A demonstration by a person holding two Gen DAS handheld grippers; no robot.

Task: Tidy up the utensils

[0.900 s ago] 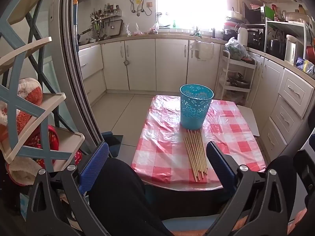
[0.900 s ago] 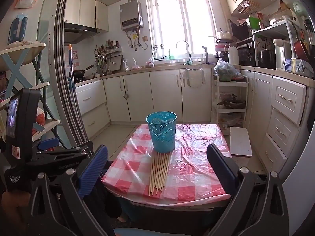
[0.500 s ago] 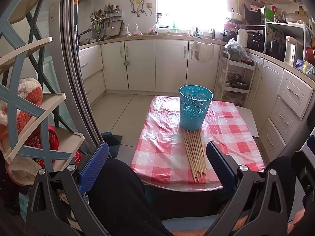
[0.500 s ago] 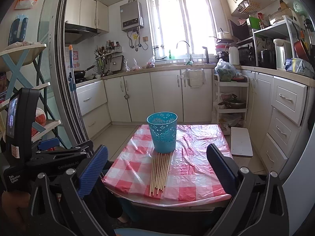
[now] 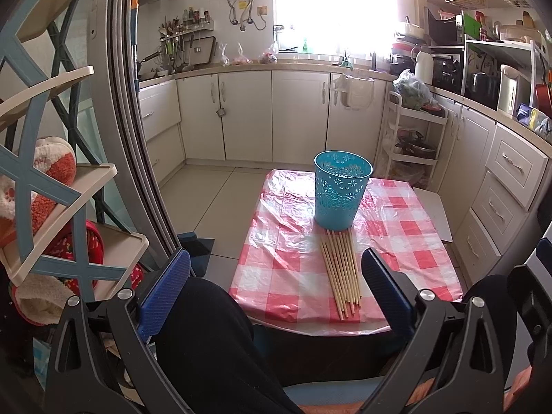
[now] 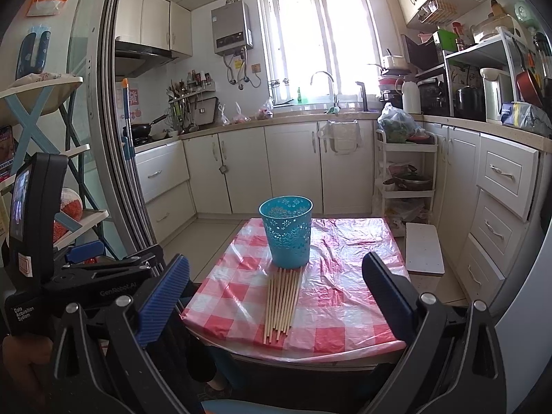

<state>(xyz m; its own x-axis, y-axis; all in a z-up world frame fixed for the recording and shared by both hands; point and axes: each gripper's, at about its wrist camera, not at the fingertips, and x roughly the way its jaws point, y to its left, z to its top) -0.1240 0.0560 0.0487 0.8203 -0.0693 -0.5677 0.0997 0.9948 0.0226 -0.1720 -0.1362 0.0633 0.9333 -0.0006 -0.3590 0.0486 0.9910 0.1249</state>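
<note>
Several wooden chopsticks (image 5: 341,270) (image 6: 281,305) lie side by side on a small table with a red-and-white checked plastic cloth (image 5: 286,269) (image 6: 331,327). Their far ends touch an upright, empty turquoise perforated holder (image 5: 341,189) (image 6: 288,231). My left gripper (image 5: 276,286) hangs open, short of the table's near edge, above a person's dark-clothed knee. My right gripper (image 6: 276,291) is also open, held back from the table with nothing between its blue pads. The left gripper's body (image 6: 79,276) shows at the left of the right wrist view.
A blue-and-cream shelf rack (image 5: 51,179) with slippers stands at the left beside a sliding door frame (image 5: 138,138). Cream kitchen cabinets (image 6: 276,169) line the back and right. A white trolley (image 6: 407,186) and a white step stool (image 6: 424,252) sit right of the table.
Both views have shifted only slightly; the table and holder sit a touch higher in the left wrist view. Both grippers stay open and the chopsticks have not moved.
</note>
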